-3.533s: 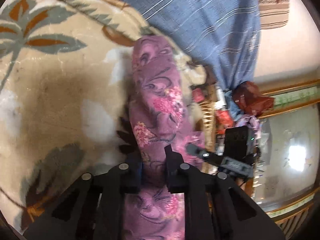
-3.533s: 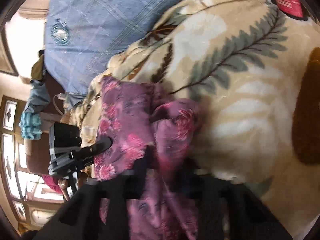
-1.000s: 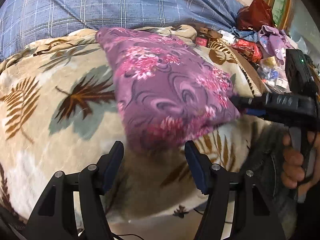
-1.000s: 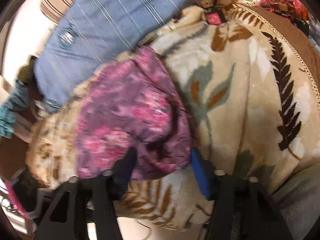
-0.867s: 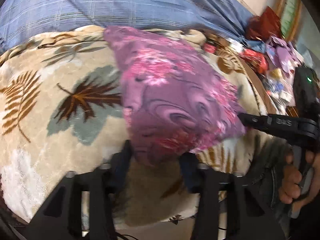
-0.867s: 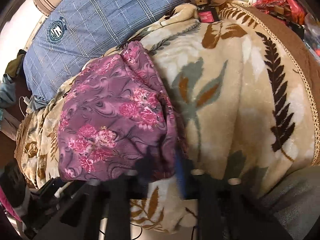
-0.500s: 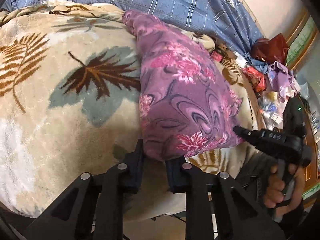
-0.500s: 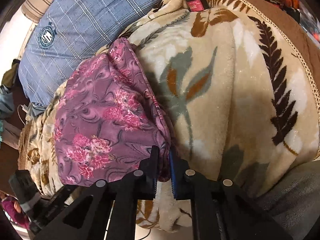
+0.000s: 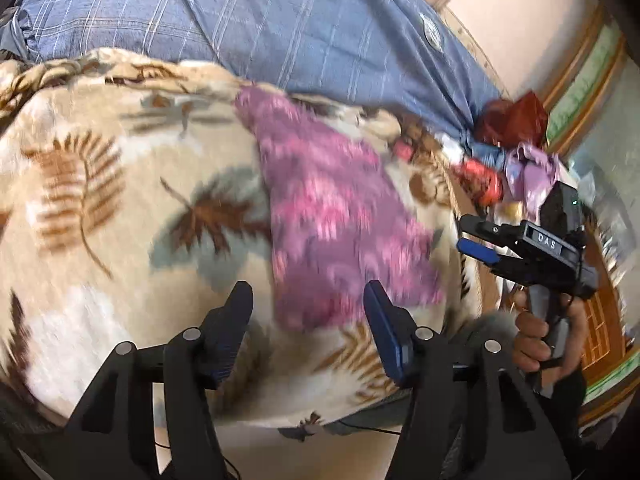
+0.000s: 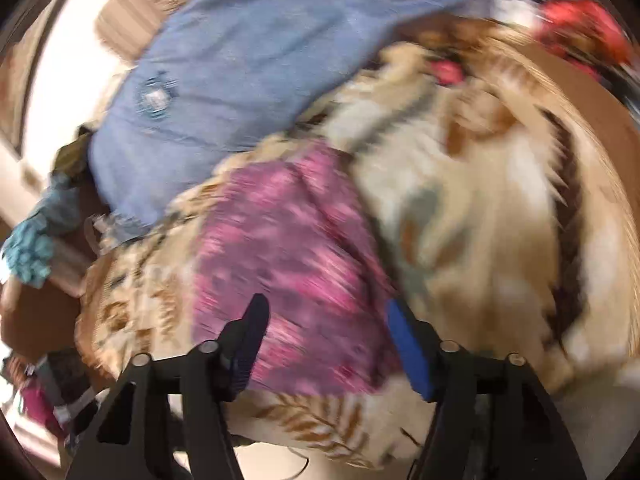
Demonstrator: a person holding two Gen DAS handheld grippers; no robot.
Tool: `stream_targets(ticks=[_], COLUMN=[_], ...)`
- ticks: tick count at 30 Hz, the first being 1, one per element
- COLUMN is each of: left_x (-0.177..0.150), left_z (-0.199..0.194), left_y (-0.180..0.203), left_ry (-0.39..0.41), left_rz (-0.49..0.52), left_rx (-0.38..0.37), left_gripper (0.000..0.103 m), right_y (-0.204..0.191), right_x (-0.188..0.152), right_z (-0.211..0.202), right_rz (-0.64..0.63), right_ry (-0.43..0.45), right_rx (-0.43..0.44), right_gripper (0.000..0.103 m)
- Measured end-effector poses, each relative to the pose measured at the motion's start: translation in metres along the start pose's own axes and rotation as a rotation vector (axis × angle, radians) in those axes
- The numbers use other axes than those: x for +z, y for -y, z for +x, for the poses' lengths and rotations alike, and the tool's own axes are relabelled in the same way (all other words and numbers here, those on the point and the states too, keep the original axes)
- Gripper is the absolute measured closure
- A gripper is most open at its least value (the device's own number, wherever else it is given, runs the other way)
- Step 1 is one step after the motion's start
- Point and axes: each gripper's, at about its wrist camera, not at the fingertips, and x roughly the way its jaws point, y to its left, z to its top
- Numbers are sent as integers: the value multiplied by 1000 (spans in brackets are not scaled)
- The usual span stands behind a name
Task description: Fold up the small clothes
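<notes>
Both near corners of purple floral garment point(image 9: 340, 224) just released: left gripper point(image 9: 306, 320) and right gripper point(image 10: 326, 340) opening wide, nothing pinched between pads. Lies folded flat on leaf-print blanket point(image 9: 100, 208), below blue plaid pillow point(image 9: 280, 28). Fold probably complete.

home bedroom, leaf-print fleece blanket point(image 9: 100, 216) on bed, blue plaid pillow point(image 9: 240, 20), wood-trimmed wall point(image 9: 576, 76)

Soft, even indoor light fills both views, with no hard shadows. Motion blur smears the purple flowered cloth point(image 9: 340, 220) and the leaf-patterned blanket point(image 9: 100, 200), worst in the right wrist view. Fisheye bending curves the edges, and the corners go black.
</notes>
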Motion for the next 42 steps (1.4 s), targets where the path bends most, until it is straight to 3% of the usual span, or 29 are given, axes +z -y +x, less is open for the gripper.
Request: stream_targets(ticks=[4, 8, 10, 13, 14, 17, 19, 20, 21, 23, 27, 29, 30, 32, 33, 35, 36, 38, 40, 42], left_x=[65, 121, 138, 154, 155, 153, 149, 149, 150, 157, 172, 171, 163, 151, 149, 155, 158, 157, 142, 118], left_z=[24, 72, 98, 138, 149, 175, 176, 177, 176, 154, 127, 145, 164, 181, 178, 159, 143, 119, 98, 91], left_y=[-15, -38, -49, -75, -81, -93, -90, -86, -82, -70, -40, -38, -41, -52, -55, -45, -37, -27, -27, -34], left_ry=[-75, -154, -185, -228, -236, -266, -225, -237, -246, -159, -44, -65, -132, -219, -218, -188, -156, -97, -88, -121], left_rz=[-66, -153, -198, -300, -323, -361, -340, -323, -320, -283, -138, -70, -49, -85, -130, -114, -80, -45, -36, -90], left_rx=[-63, -100, -106, -150, -164, -172, -179, -180, -191, -225, -191, -80, 5, 74, 54, 45, 50, 72, 62, 21], left_gripper=[41, 41, 41, 41, 41, 42, 58, 88, 88, 93, 93, 89, 85, 75, 75, 69, 55, 38, 37, 37], right_y=[-13, 10, 21, 39, 39, 30, 28, 29, 28, 19, 9, 20, 28, 37, 37, 32, 31, 31, 32, 40], right_x=[59, 120, 128, 121, 115, 107, 108, 108, 107, 106, 116, 116, 112, 110, 112, 114, 112, 105, 95, 78], right_z=[36, 103, 125, 153, 163, 172, 172, 173, 173, 164, 144, 158, 174, 176, 171, 151, 140, 127, 114, 105], right_rz=[-100, -36, -14, 35, 26, -41, -35, -22, -10, -63, -88, -51, -40, 11, 25, 4, 6, 16, 22, 68], right_ry=[-108, -216, -234, -287, -328, -343, -324, -329, -341, -313, -231, -250, -295, -305, -307, -260, -239, -230, -225, -239], right_rx=[71, 51, 41, 104, 97, 99, 88, 102, 135, 114, 165, 134, 91, 120, 123, 103, 116, 150, 140, 100], right_gripper=[31, 31, 31, 34, 34, 32, 41, 62, 75, 81, 82, 81, 77, 71, 67, 59, 53, 45, 39, 35])
